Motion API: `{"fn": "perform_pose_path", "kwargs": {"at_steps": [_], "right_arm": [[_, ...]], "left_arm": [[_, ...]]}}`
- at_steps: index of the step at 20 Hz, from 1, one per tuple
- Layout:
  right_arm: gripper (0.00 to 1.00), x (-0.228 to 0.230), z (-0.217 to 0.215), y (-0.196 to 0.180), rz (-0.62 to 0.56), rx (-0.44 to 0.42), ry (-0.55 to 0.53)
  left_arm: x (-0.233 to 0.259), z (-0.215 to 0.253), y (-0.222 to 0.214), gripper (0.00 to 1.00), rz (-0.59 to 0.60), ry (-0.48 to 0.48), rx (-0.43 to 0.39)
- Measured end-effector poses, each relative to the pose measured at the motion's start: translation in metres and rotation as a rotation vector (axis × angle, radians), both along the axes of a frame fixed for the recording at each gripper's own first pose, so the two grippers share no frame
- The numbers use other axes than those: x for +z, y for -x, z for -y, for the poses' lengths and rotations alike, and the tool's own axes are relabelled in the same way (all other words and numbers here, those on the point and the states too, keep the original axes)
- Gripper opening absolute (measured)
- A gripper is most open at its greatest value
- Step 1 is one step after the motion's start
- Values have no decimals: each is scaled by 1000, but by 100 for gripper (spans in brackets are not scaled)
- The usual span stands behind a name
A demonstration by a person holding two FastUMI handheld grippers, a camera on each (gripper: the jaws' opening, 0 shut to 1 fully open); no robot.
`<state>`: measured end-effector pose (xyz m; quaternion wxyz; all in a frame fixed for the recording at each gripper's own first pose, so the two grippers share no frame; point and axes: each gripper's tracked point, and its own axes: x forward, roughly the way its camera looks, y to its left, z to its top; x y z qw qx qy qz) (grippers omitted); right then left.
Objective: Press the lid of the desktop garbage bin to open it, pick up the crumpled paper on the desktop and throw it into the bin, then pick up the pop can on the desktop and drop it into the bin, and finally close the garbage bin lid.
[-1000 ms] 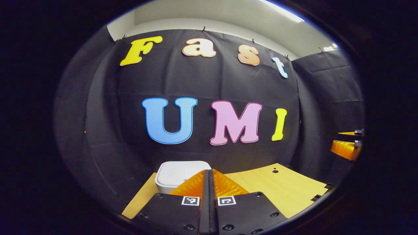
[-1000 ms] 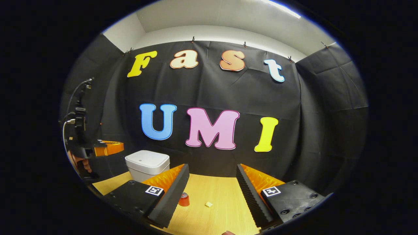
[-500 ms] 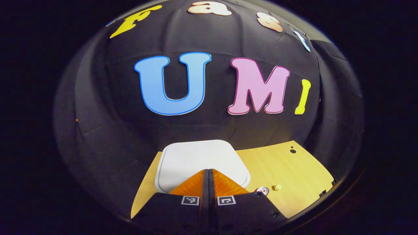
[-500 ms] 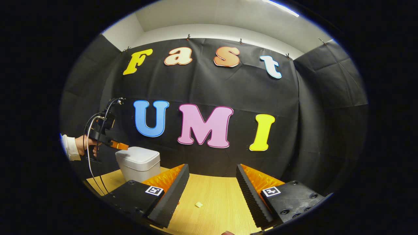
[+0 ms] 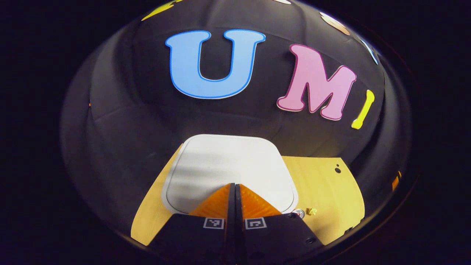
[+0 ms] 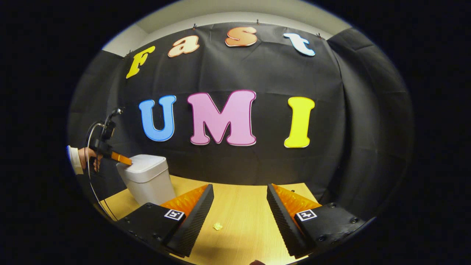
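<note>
- Left gripper (image 5: 235,186), fingers pressed together w/ nothing between, sat over the near edge of the white bin lid (image 5: 228,165) (contact unclear); it had come lower since 0.5 s ago.
- Right gripper (image 6: 240,200) gaped wide over bare desktop (image 6: 243,224).
- Crumpled paper (image 6: 218,226) lay between its fingers, untouched; pop can (image 5: 298,212) sat beside the bin.

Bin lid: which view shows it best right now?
The left gripper view: the bin lid is seen large from above, flat and closed, with the left gripper shut over its near edge. The right gripper view shows it small and side-on, far left.
</note>
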<state>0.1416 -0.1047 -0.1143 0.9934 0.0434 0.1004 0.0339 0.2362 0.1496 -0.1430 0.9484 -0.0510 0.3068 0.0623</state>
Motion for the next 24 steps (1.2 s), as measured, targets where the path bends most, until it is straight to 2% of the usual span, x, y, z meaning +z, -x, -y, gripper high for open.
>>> {"fn": "perform_pose_path", "kwargs": {"at_steps": [2, 4, 7, 8, 9, 10, 11, 13, 16, 19, 24], "right_arm": [[94, -24, -1, -11, -62, 31, 2], [93, -35, -5, -18, -104, 48, 10], [93, -42, -18, -24, -140, 74, 18], [93, -47, -25, -26, -163, 86, 22], [93, -55, -33, -28, -186, 98, 21], [93, -63, -42, -31, -215, 115, 22], [93, -74, -53, -34, -249, 129, 26], [93, -91, -73, -43, -291, 163, 37], [93, -134, -89, -60, -381, 190, 70], [93, -186, -101, -78, -479, 215, 87], [92, -267, -110, -91, -676, 206, 78]], "left_arm": [[2, -12, 0, 7, 15, -76, 46], [16, -5, -1, 6, 58, -83, 73], [54, 7, -1, 13, 187, -72, 46], [66, 13, 0, 10, 215, -58, 24], [74, 18, 3, 25, 239, -46, 14], [83, 19, 7, 36, 259, -46, 12], [88, 18, 13, 57, 269, -49, 9], [99, 19, 34, 90, 290, -48, 9], [111, 25, 71, 95, 336, -15, 2], [116, 28, 108, 95, 381, 4, 6], [111, 30, 155, 95, 392, -52, 28]]}}
